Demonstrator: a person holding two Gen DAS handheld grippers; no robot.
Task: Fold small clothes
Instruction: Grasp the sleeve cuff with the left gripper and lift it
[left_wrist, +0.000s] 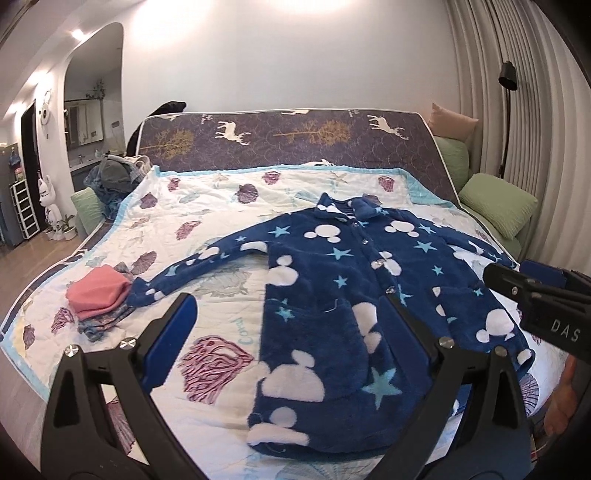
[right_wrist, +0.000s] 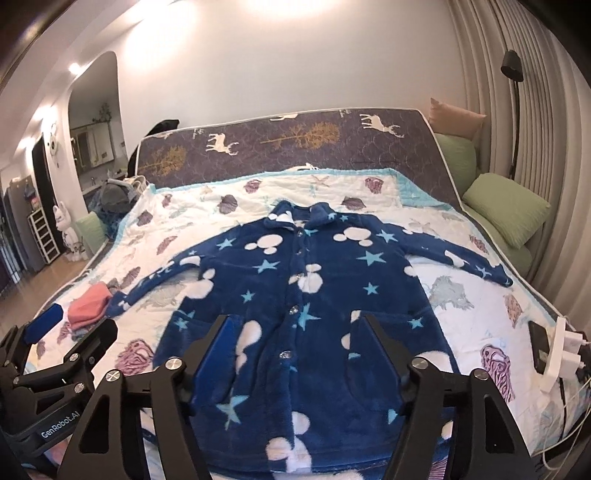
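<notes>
Currently the blue fleece jacket (right_wrist: 295, 295) lies spread flat, buttoned, on the shell-print quilt (right_wrist: 461, 295), sleeves out. Both the left gripper (left_wrist: 291, 314) and right gripper (right_wrist: 299, 328) hover over it, jaws apart, empty. Folded pink clothes (left_wrist: 98, 291) sit by its left cuff.

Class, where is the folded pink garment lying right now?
In both views, the pink garment tops a small pile on the quilt's left side, touching the blue pyjama top's sleeve cuff.

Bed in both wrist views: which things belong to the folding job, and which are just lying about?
Job:
- blue star-print jacket, spread flat, buttoned
- pink folded stack by its sleeve end
- unfolded clothes heap at the bed's far corner

Lying about:
- green pillows
- phone and white charger
- floor lamp
</notes>
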